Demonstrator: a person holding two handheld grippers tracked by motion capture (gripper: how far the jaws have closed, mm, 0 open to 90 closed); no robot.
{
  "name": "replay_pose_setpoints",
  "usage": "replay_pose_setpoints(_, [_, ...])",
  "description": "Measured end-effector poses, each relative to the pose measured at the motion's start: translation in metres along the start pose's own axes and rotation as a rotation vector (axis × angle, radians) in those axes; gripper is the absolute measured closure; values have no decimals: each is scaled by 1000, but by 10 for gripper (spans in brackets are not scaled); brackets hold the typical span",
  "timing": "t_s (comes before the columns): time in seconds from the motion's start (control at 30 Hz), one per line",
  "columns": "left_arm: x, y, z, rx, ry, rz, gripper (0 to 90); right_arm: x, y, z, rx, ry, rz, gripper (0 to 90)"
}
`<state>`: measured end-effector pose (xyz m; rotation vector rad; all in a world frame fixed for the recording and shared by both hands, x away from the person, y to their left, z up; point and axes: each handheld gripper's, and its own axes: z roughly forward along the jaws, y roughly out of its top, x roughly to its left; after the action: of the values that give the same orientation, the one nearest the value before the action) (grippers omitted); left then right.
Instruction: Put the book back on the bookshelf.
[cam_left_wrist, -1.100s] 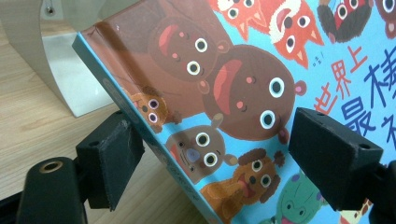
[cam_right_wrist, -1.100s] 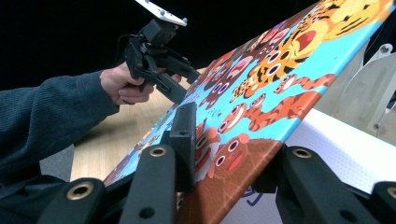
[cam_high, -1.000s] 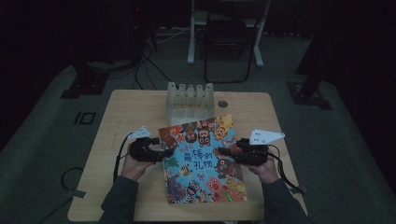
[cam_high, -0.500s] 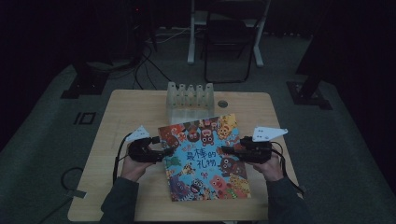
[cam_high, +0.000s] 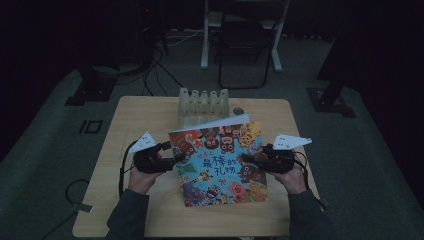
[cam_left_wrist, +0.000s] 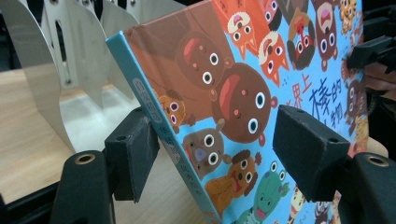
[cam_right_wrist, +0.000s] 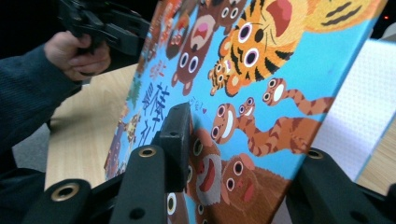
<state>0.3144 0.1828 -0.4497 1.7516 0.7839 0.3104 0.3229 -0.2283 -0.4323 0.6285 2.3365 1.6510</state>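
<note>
Colourful picture book sits mid-table, far edge tipped up off the wooden table, near edge down on the top. Cover full of cartoon animals on blue, white pages showing at the raised top edge.

Left gripper at the book's left, spine side. In the left gripper view the spine and cover stand between the two black jaws; left pad touches the spine edge, right pad is in front of the cover with a gap visible, so no firm pinch. Its jaws have just been closing, roughly half open, book between them.

Right gripper at the book's right edge. In the right gripper view one pad lies flat on the cover, the other jaw sits behind the book's edge near the white pages; it grips the cover edge. Jaws have just been opening slightly, book between them.

Clear slotted rack stands just behind the book, at the far side of the table.
</note>
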Motion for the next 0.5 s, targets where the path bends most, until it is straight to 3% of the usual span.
replay_pose_setpoints(0.2, [-8,3,-8,-44,5,14,362,0,1,-1,24,-50,-16,564])
replay_pose_setpoints(0.5, [-14,7,-16,-81,14,37,504,-1,-3,-1,25,-79,-23,530])
